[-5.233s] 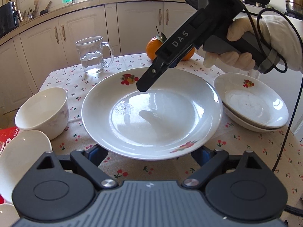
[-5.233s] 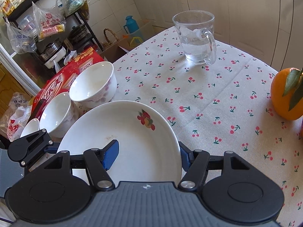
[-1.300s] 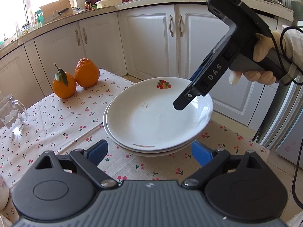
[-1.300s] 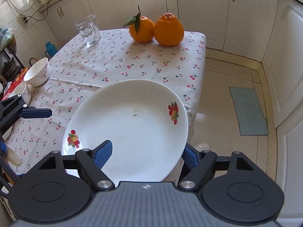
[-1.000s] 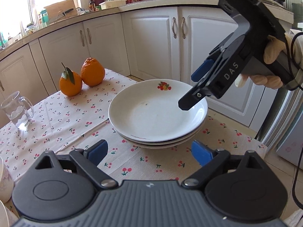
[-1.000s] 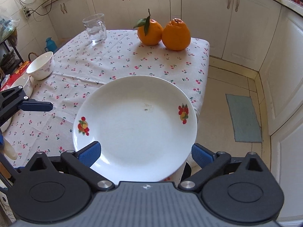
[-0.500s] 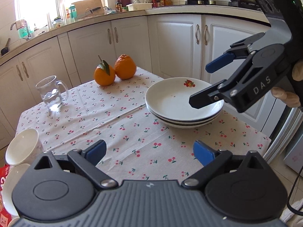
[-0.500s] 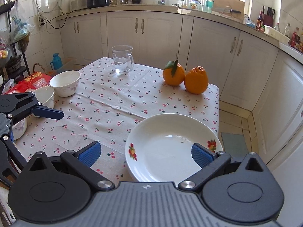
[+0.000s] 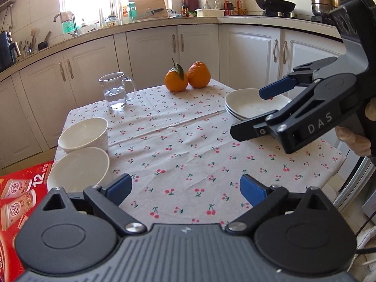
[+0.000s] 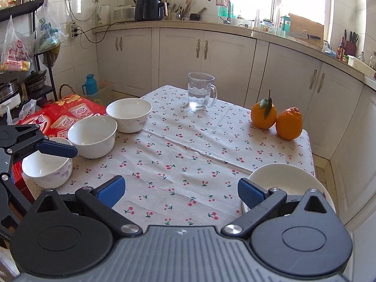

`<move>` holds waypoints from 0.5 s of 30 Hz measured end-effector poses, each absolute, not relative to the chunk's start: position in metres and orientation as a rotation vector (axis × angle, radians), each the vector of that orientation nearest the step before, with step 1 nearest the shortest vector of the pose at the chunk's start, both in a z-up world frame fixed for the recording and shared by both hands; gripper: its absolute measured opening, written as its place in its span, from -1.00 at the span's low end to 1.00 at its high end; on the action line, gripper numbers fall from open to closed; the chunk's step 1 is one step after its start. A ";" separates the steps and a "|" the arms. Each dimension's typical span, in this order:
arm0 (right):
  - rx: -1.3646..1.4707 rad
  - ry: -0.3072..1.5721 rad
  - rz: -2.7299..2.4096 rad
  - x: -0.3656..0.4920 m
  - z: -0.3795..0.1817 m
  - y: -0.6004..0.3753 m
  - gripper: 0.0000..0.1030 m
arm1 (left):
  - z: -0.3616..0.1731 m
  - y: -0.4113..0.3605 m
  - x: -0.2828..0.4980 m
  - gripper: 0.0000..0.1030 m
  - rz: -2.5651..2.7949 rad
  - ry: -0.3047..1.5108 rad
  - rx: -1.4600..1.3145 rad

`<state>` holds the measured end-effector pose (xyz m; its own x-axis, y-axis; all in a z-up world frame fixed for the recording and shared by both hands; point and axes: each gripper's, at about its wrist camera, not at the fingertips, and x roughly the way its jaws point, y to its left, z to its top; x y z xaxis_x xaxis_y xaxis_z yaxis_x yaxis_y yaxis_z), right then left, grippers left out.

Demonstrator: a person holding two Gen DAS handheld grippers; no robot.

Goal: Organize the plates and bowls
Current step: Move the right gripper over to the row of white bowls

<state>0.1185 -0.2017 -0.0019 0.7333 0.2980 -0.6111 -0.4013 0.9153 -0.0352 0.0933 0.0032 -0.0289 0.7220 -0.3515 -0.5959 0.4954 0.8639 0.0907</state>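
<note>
Left wrist view: left gripper (image 9: pixel 185 188) released, nothing btwn its pads, over the cherry-print counter (image 9: pixel 188 145); two white bowls (image 9: pixel 82 134) just left of it; stacked plates (image 9: pixel 249 104) ahead-right at the far edge, partly behind the right gripper (image 9: pixel 253 112), also spread wide & empty; glass mug (image 9: pixel 116 90) and two oranges (image 9: pixel 186 77) farther ahead.

Right wrist view: right gripper (image 10: pixel 181 190) released, holding nothing; plate stack (image 10: pixel 289 176) just right of its right pad; three bowls (image 10: pixel 94 136) ahead-left, the nearest under the left gripper's tip.
</note>
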 end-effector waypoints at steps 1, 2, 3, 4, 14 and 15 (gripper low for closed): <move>-0.168 0.643 0.386 0.116 -0.004 -0.198 1.00 | -0.030 0.007 0.090 0.91 -0.467 0.602 0.253; -0.166 0.644 0.385 0.113 -0.007 -0.193 1.00 | -0.030 0.011 0.087 0.91 -0.461 0.599 0.253; -0.165 0.649 0.389 0.111 -0.009 -0.189 1.00 | -0.030 0.016 0.083 0.91 -0.455 0.595 0.253; -0.164 0.655 0.394 0.109 -0.011 -0.184 1.00 | -0.030 0.020 0.078 0.91 -0.451 0.590 0.254; -0.207 0.688 0.509 0.097 -0.026 -0.131 1.00 | -0.036 0.074 0.050 0.91 -0.331 0.581 0.267; -0.206 0.692 0.531 0.097 -0.026 -0.125 1.00 | -0.038 0.080 0.048 0.91 -0.318 0.587 0.261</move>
